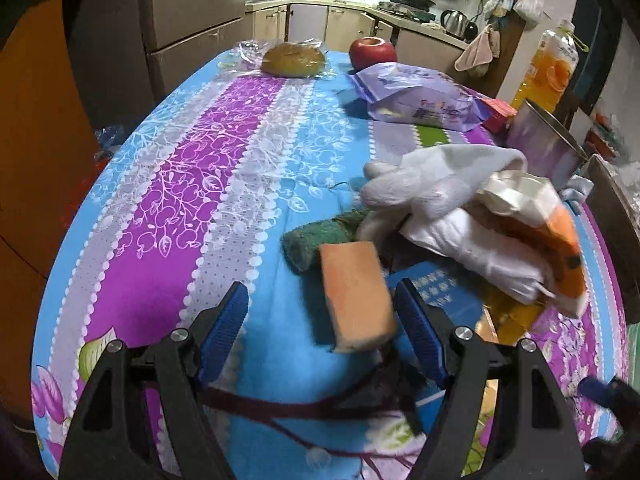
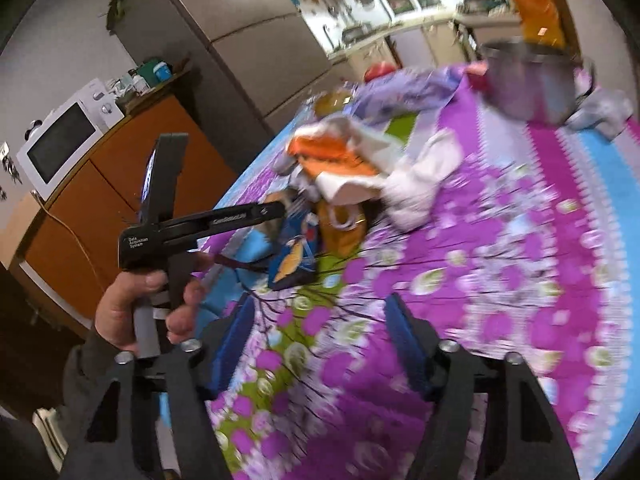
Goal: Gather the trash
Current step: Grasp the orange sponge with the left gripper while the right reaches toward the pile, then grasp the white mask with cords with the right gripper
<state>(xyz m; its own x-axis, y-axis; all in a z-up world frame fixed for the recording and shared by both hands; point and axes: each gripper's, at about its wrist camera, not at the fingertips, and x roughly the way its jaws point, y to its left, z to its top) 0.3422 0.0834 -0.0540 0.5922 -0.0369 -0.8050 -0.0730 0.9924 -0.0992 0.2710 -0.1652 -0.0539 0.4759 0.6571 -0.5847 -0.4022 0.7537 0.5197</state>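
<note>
Orange sponge (image 1: 357,298) sits between open left gripper (image 1: 321,330) fingers.

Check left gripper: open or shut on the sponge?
Open. The left gripper has its blue pads spread wide; the orange sponge sits blurred between them, near the right pad, with a clear gap to the left pad.

On a kitchen table (image 1: 200,200), a sponge (image 1: 356,296) sits between the spread fingers of the left gripper (image 1: 320,332), a scourer (image 1: 316,240) just behind it. To the right lies a heap of wrappers (image 1: 500,232). Behind that are a bag (image 1: 416,96) and a pot (image 1: 544,140); bread (image 1: 294,58) and an apple (image 1: 372,52) stand at the far edge.
</note>
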